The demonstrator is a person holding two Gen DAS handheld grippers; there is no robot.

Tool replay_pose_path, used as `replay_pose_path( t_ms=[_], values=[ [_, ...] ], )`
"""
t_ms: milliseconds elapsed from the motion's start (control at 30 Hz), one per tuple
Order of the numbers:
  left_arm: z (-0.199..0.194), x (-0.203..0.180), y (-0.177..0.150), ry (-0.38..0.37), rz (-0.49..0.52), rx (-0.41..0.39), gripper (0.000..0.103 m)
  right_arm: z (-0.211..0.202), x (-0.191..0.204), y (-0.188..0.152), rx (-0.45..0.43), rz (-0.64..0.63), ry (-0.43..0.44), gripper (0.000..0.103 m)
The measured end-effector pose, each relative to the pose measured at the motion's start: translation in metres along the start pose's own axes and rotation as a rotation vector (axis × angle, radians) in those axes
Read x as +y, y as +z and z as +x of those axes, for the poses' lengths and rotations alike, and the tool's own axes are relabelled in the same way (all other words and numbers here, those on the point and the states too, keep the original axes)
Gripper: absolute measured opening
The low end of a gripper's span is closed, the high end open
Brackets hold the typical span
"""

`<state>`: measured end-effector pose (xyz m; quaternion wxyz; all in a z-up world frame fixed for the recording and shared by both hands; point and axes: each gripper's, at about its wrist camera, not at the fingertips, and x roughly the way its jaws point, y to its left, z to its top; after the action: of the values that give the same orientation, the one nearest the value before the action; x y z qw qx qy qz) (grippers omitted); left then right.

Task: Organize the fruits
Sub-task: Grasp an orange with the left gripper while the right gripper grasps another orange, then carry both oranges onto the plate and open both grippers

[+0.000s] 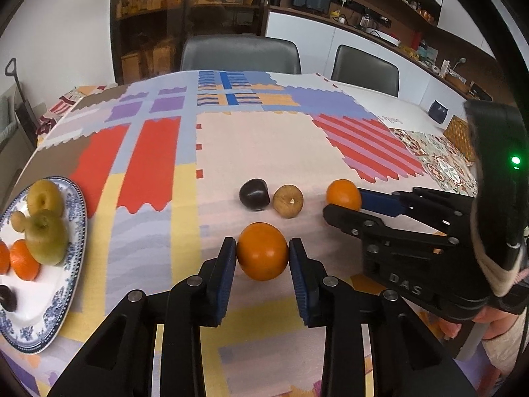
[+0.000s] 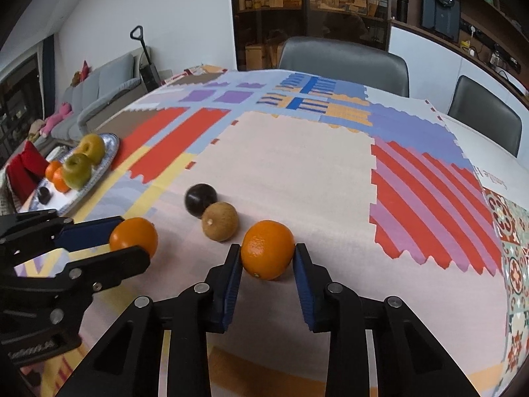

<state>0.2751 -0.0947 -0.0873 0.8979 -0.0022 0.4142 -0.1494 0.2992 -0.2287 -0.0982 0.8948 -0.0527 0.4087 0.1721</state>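
Pretty even, soft indoor light, faint shadows under the fruit, heavy fisheye bending plus dark vignetted corners.

— what's behind the table?
— two grey chairs (image 1: 240,53), dark wooden shelving (image 1: 185,16), white cabinets (image 1: 314,39).
— and to the left?
— a grey sofa (image 2: 99,89) against the white wall (image 2: 158,10).

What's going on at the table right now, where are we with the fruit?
Each gripper is shut on an orange resting on the tablecloth: the left gripper on one orange, the right gripper on the other orange. A dark fruit and a brown fruit lie loose nearby. The plate already holds several fruits.
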Motion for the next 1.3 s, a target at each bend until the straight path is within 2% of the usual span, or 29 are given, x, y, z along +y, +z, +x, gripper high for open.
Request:
replay_pose_path(
  t_ms=[667,933,1300],
  values=[
    [-0.082,0.01,-0.015,0.037,-0.009,-0.129,0.032,-0.075,0.046,-0.005,-0.124,-0.002,0.035,0.033],
    [-0.119,0.027,-0.028,0.064,-0.025,-0.184,0.032,-0.098,0.078,-0.007,-0.157,0.006,0.065,0.033],
    [-0.163,0.066,-0.042,0.138,-0.086,-0.253,0.032,-0.115,0.124,-0.002,-0.189,0.009,0.123,0.033]
  ],
)
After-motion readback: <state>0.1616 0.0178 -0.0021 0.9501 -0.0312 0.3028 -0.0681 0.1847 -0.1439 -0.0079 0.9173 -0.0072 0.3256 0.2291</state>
